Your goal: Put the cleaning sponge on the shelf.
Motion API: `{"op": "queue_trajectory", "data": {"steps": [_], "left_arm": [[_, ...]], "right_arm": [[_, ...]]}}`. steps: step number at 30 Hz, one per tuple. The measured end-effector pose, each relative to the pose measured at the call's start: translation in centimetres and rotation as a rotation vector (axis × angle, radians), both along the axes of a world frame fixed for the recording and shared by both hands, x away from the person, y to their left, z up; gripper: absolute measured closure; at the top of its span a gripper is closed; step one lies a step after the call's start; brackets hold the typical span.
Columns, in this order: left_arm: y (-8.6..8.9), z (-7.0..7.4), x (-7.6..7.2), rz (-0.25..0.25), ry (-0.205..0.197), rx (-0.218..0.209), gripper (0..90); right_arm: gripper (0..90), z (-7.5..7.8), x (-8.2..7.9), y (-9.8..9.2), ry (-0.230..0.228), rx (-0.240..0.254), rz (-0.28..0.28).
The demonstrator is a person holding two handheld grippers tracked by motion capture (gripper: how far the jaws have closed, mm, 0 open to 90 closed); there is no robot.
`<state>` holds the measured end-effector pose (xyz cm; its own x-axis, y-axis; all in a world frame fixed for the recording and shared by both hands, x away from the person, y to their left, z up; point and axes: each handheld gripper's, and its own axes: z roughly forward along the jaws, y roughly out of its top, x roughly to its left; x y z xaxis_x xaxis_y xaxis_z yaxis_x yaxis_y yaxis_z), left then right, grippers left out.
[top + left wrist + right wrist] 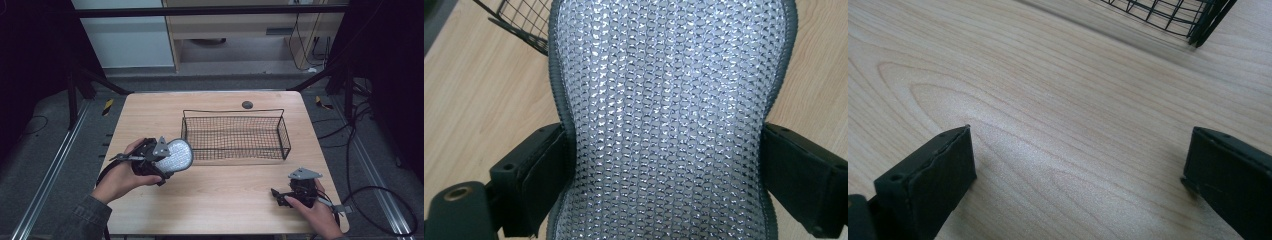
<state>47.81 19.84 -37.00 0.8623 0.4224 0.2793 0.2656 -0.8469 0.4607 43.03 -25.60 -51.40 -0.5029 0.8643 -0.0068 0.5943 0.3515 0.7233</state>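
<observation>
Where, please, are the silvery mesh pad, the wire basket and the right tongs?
silvery mesh pad [664, 115], left gripper view, middle of its weave.
wire basket [284, 134], high view, right end wall.
right tongs [1078, 175], right gripper view, gap between open jaws.

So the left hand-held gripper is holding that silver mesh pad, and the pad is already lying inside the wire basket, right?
Not quite. The left hand-held gripper does hold the silver mesh pad, but the pad is not inside the wire basket. The high view shows it held beside the basket's left end, over the wooden table.

Silvery mesh pad with grey edging, clamped in left claw, beside black wire basket
</observation>
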Motion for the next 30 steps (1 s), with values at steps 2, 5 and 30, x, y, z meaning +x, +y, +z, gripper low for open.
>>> {"op": "queue_trajectory", "data": {"steps": [2, 5, 30], "left_arm": [[-0.3, 0.4, 0.1, -0.005, -0.007, 0.003, 8.7], [-0.8, 1.0, 0.4, -0.011, -0.016, 0.007, 8.9], [-5.7, 3.5, 4.2, -0.063, -0.067, 0.069, 11.5]], "right_arm": [[0.3, 0.0, 0.0, 0.0, 0.000, 0.001, -0.001], [0.3, 0.0, 0.0, 0.0, 0.000, 0.000, 0.000], [0.3, 0.0, 0.1, 0.0, -0.001, -0.003, -0.001]]}}
